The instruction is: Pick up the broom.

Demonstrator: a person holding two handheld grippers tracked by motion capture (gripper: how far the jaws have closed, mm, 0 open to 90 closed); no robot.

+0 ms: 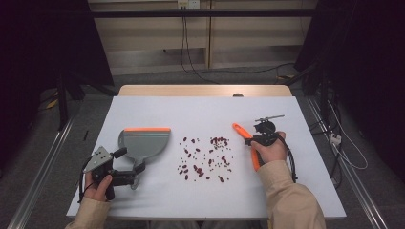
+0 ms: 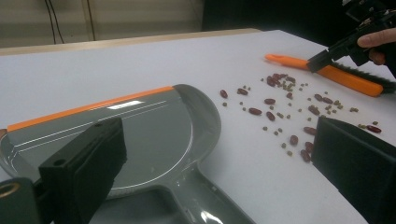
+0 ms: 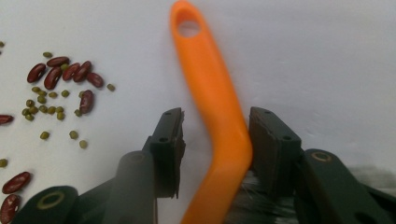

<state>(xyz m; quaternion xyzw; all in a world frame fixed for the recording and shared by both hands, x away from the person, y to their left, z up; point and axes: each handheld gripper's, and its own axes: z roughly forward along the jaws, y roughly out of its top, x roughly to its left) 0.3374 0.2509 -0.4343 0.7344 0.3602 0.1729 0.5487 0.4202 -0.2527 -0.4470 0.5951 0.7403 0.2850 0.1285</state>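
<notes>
orange brush (image 3: 215, 107) lying flat on the white table (image 1: 200, 112), right of the scattered beans (image 1: 207, 157) | right gripper (image 3: 215, 140) jaws straddle its handle, a gap on one side, no pinch | left gripper (image 2: 219, 158) spread wide over the grey dustpan (image 2: 154, 126) handle

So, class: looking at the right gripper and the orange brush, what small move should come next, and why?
Probably close the right gripper on the orange brush. Its jaws straddle the handle: one pad seems to touch it, while a gap shows at the other, so the brush isn't clamped. The beans lie scattered beside the dustpan, unswept.
</notes>
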